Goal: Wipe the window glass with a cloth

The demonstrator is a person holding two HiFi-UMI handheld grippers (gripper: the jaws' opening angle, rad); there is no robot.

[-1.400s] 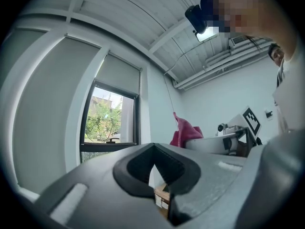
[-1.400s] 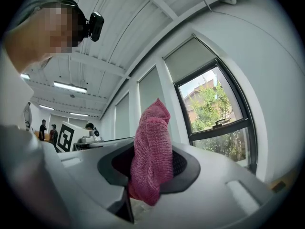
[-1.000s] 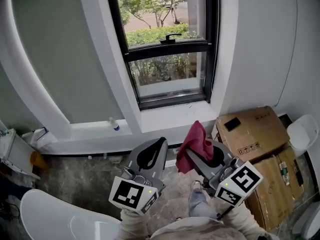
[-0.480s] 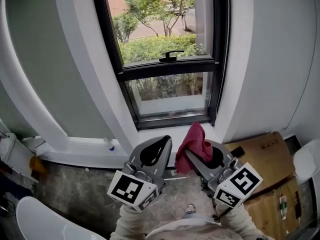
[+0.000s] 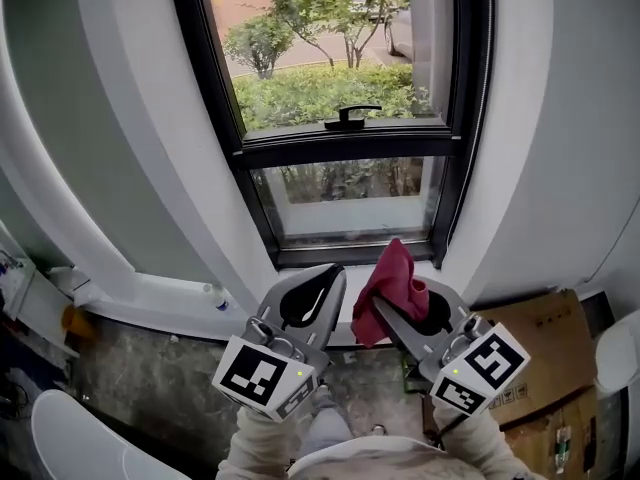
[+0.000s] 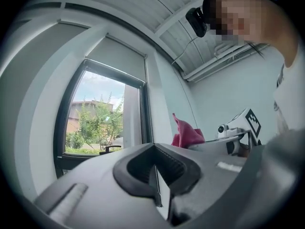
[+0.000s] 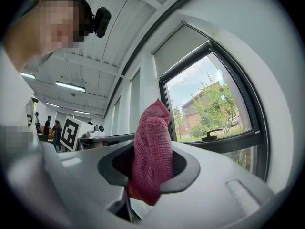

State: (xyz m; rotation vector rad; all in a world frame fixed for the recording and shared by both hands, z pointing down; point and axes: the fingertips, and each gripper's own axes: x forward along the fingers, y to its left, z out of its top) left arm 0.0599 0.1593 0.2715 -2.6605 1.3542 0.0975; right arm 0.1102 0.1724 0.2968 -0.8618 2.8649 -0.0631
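The black-framed window (image 5: 340, 98) rises ahead, with a black handle (image 5: 352, 118) on its middle rail and a lower glass pane (image 5: 345, 198) below it. A crumpled pink cloth (image 5: 392, 286) (image 7: 152, 156) sticks up from my right gripper (image 5: 400, 313), whose jaws are shut on it, just below the window's bottom frame. The cloth also shows in the left gripper view (image 6: 187, 133). My left gripper (image 5: 305, 308) (image 6: 157, 180) is beside it, shut, with nothing held.
A white sill (image 5: 160, 293) runs below the window at left, with a small bottle (image 5: 216, 298) on it. A cardboard box (image 5: 545, 353) lies on the floor at right. White curved fixtures sit at the lower left (image 5: 70, 443) and right edge (image 5: 618, 353).
The view has moved closer to the window and tilted up; the window now fills more of the frame. Both grippers keep their pose, cloth still held in the right one.
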